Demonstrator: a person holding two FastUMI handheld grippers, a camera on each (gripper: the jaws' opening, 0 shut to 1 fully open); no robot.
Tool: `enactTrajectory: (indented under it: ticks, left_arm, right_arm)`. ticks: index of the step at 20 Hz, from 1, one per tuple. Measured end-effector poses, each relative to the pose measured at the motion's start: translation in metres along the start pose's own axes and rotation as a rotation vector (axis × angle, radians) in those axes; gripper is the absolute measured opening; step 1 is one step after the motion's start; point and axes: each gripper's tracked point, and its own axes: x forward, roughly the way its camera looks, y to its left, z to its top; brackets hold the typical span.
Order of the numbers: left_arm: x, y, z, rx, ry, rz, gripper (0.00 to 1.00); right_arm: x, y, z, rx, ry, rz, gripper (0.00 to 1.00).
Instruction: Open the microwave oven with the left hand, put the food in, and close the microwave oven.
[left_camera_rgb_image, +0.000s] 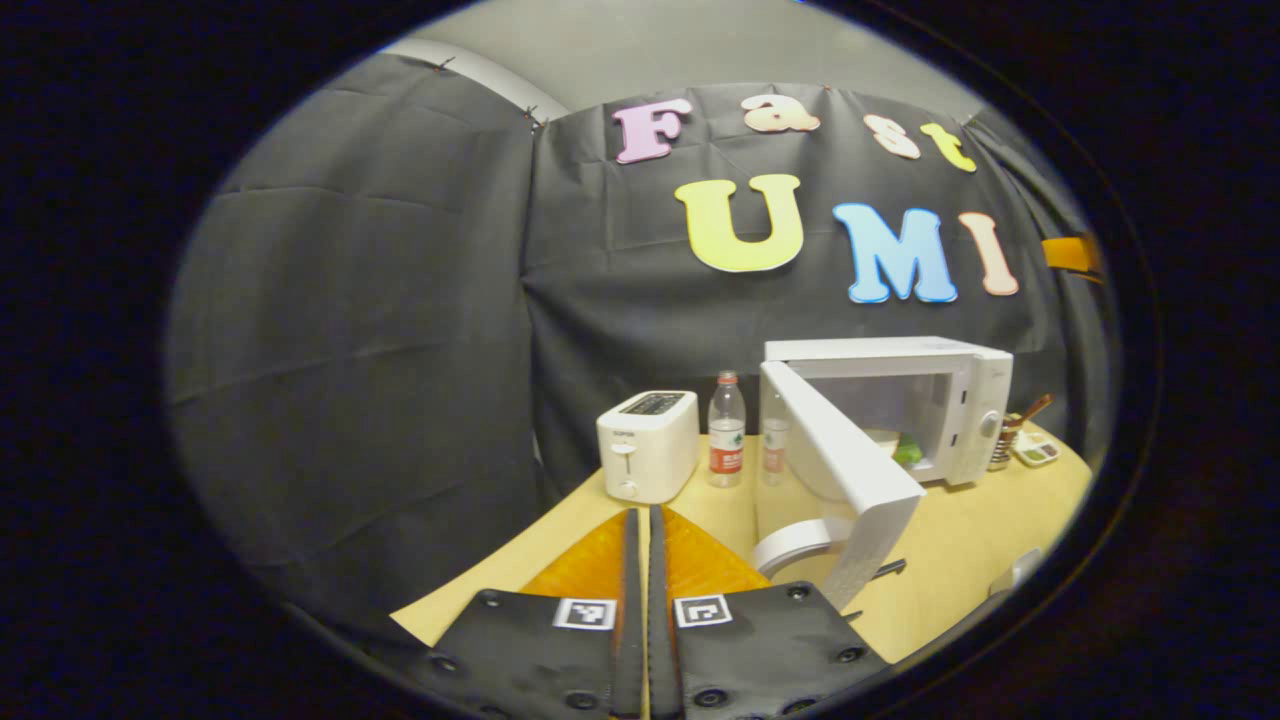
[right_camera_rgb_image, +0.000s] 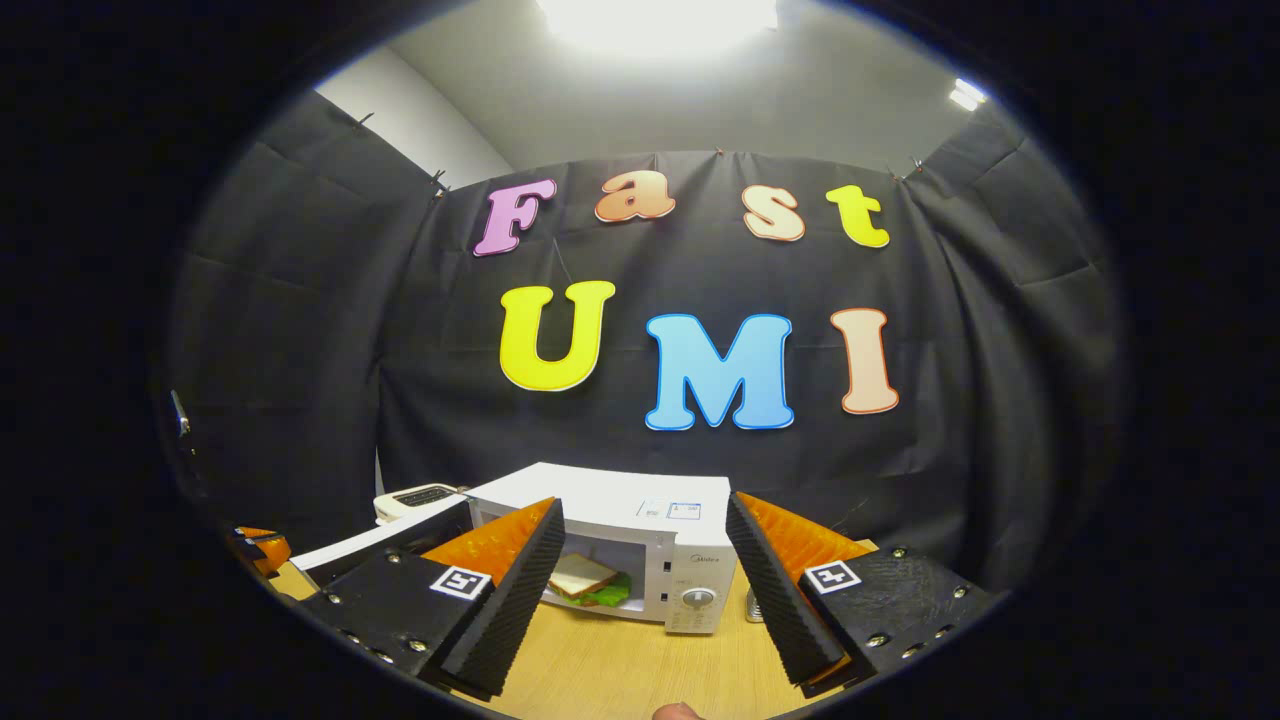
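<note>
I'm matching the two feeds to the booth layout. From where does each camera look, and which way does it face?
Left gripper view: rides the left gripper, fingers together; faces the open microwave door, toaster and bottle from the side.
Right gripper view: rides the right gripper, fingers apart; faces the microwave front-on, sandwich inside.
Shared: microwave, toaster, wooden table.
</note>
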Motion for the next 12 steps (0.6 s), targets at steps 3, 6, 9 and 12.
enactTrajectory:
  ticks: [3,6,9,12]
  left_arm:
    - [0.002,-0.022,-0.014,-0.023,0.035,-0.056,0.07]
    - [-0.005,-0.027,-0.010,-0.013,0.021,-0.058,0.06]
    - [-0.001,-0.038,-0.013,-0.026,0.028,-0.091,0.07]
    - [0.001,-0.055,-0.013,-0.009,0.037,-0.138,0.07]
  right_arm:
    - [-0.005,-0.003,0.002,-0.003,0.002,0.002,0.98]
    - [-0.004,-0.005,0.005,0.003,0.004,0.006,0.98]
    - [-0.005,-0.006,0.006,-0.001,0.004,0.004,0.98]
    - [-0.006,-0.008,0.005,0.001,0.006,-0.003,0.98]
